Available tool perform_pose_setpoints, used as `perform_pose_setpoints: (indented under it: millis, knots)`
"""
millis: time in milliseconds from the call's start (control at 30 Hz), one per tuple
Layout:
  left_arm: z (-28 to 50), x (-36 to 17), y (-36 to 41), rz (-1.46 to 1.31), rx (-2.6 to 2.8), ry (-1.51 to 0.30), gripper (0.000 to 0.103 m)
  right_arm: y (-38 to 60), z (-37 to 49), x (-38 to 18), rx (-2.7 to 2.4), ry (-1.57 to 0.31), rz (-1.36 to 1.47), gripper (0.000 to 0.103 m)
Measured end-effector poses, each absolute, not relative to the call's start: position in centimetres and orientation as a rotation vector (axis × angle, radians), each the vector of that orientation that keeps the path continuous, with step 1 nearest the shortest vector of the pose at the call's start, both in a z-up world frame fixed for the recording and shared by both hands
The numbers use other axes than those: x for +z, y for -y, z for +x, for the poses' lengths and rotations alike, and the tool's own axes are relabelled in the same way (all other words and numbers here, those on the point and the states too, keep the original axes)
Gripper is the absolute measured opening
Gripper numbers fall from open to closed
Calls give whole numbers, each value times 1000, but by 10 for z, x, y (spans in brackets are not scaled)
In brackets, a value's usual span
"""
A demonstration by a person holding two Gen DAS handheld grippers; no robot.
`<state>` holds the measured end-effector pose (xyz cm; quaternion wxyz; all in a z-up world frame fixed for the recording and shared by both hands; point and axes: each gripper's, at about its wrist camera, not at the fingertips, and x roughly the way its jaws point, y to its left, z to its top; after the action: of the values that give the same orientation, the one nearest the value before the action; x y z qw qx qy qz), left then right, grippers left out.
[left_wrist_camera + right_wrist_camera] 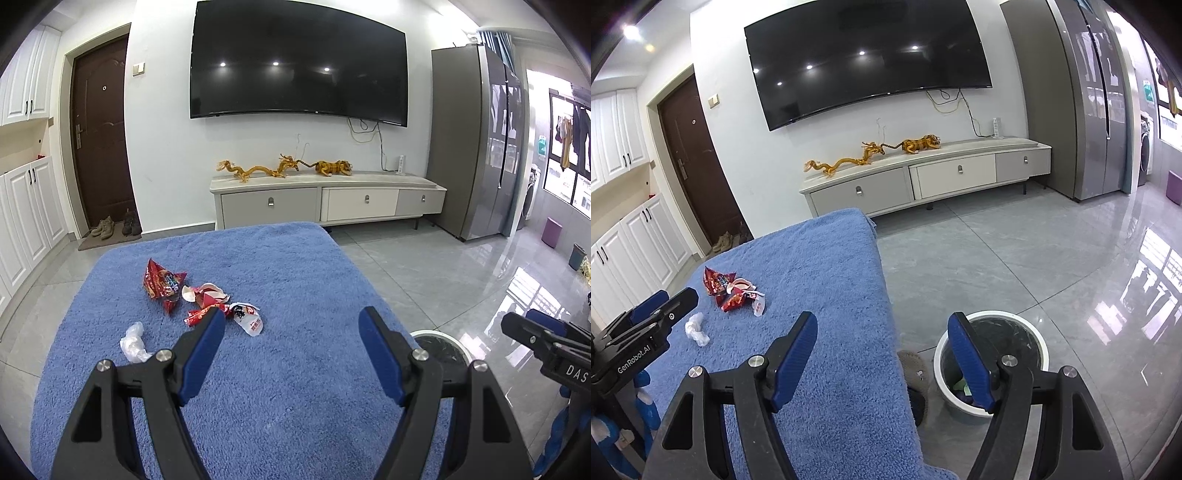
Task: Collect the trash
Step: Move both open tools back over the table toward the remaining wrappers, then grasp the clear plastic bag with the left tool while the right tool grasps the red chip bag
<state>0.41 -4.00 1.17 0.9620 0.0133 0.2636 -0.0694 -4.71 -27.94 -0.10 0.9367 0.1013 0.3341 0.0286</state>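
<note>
Red snack wrappers point(166, 288), torn white-and-red scraps point(247, 316) and crumpled clear plastic point(133, 341) strewn at far left of blue-towelled worktop point(295, 387). White-rimmed bin point(991, 363) on floor, right of worktop. Left hand-held gripper point(291, 326) wide open, empty; right hand-held gripper point(882, 330) likewise. Collecting seemingly not begun: reach far-left, pinch one wrapper. Legible: "GenRobot.AI", "DAS"; wrapper print unreadable.

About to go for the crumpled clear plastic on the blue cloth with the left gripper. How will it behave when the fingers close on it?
The clear plastic wad looks thin and crinkled, so it will probably crush flat rather than resist. It seems very light, so a nudge may slide it across the fuzzy blue cloth. Its glossy film could slip; the open left gripper should probably pinch the bulk.
</note>
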Motion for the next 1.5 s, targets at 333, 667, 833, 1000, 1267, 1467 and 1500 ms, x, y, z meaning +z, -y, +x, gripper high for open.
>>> perform_pose_setpoints:
  millis: [333,667,833,1000,1267,1467,1500]
  knots:
    - [7,5,31,31,-157,-577,74,274,-50,1,41,-689,194,72]
    - [19,-18,-21,-59,-133,-650,74,258,-46,4,56,-702,153,73]
    - [25,-34,-59,-80,-72,-681,74,255,-33,-5,75,-720,158,73]
    - [38,-47,-101,-100,-5,-706,74,244,-11,-17,120,-752,155,73]
    - [77,-74,-148,-185,35,-802,74,203,40,-38,240,-819,106,73]
    - [102,-92,-162,-206,46,-846,74,154,87,-57,376,-863,57,73]
    - [105,-95,-164,-209,47,-852,74,143,96,-62,402,-871,46,73]
